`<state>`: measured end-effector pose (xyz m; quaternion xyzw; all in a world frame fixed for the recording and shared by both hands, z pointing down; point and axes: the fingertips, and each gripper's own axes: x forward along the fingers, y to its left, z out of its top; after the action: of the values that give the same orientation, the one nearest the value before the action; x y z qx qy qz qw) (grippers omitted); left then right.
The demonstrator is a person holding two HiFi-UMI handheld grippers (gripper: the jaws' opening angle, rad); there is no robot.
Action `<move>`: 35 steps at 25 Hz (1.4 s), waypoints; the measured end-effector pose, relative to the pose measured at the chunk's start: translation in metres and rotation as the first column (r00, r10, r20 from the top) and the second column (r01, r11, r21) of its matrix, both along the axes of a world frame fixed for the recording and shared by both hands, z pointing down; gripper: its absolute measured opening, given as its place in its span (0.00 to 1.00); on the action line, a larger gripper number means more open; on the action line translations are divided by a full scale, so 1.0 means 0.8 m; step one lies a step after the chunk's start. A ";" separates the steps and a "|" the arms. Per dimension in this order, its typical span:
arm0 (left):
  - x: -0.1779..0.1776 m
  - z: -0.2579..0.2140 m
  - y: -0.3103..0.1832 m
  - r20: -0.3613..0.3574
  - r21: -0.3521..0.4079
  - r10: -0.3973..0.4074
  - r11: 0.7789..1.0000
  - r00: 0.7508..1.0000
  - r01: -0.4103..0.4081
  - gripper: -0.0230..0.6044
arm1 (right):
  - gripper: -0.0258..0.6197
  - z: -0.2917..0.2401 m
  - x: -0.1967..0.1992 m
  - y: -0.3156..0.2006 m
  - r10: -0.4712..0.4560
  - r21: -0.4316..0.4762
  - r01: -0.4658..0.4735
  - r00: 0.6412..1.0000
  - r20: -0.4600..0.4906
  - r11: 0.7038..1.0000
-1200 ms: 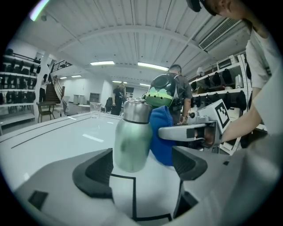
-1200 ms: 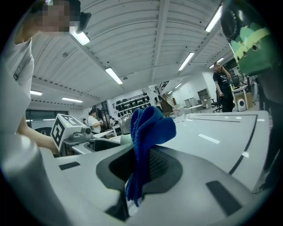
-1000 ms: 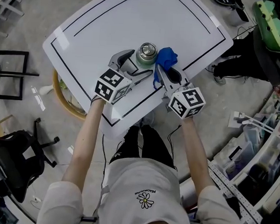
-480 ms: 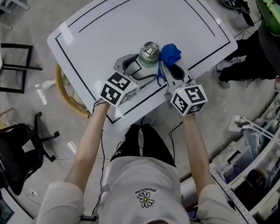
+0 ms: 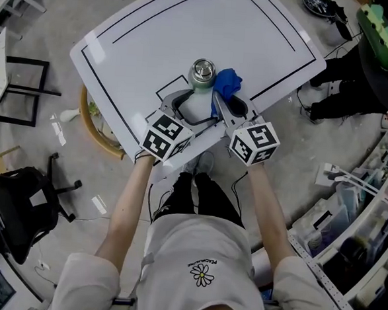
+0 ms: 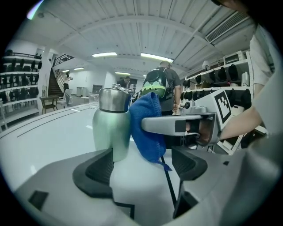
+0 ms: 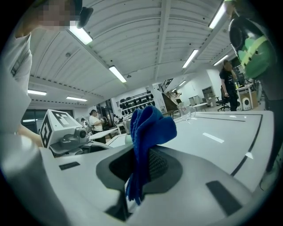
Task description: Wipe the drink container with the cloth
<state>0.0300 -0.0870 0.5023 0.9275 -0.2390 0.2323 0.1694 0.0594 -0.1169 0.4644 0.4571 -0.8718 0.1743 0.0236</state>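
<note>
A pale green drink container [image 5: 201, 74] with a steel cap stands on the white table [image 5: 143, 35] near its front edge. A blue cloth [image 5: 227, 82] rests against its right side, with my right gripper [image 5: 220, 101] shut on it. In the right gripper view the cloth [image 7: 148, 132] sticks up from the closed jaws of that gripper [image 7: 142, 170]. My left gripper [image 5: 191, 104] is open just short of the container, not touching it. The left gripper view shows the container [image 6: 110, 123] beyond the open gripper [image 6: 139, 165], the cloth [image 6: 148, 126] pressed on its right.
A black line borders the table, whose front edge lies right under both grippers. A clear glass [image 7: 185, 110] stands far back on the table. An office chair [image 5: 18, 211] sits at the floor's left; a person in black [image 5: 345, 82] is at the right.
My left gripper has drawn back from the container's base toward the table edge. The cloth in my right gripper stays against the container's right side.
</note>
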 end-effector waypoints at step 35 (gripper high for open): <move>-0.041 0.002 -0.040 0.041 0.054 -0.112 0.993 0.993 0.109 0.67 | 0.10 0.003 -0.003 0.001 0.018 -0.002 -0.018 1.000 -0.015 1.000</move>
<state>-0.0028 -0.1189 0.5038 0.9116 -0.2996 0.2364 0.1528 0.0567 -0.1163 0.4670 0.4661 -0.8673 0.1723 0.0290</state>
